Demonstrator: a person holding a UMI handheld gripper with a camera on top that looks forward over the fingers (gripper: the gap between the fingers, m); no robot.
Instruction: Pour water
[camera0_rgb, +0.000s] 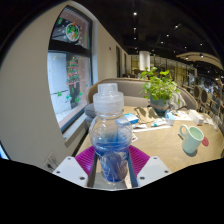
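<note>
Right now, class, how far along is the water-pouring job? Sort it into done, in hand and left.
Done: the gripper has closed on the water bottle, both pink pads pressing its sides. In hand: the bottle is held upright, white cap on, water inside. Left: no pouring shows; the green mug stands apart on the table, beyond the fingers.

A single wide-angle camera rides on the gripper (110, 172) and looks forward along its two fingers, which fill the bottom of the view. It sits low, roughly level with the table (165, 150), and very close to the water bottle (109, 135), which rises right in front of the lens between the jaws. Beyond, the view faces across the table toward its far edge, where a potted plant (158, 87) stands, and on into a large room with a window (70, 70).
</note>
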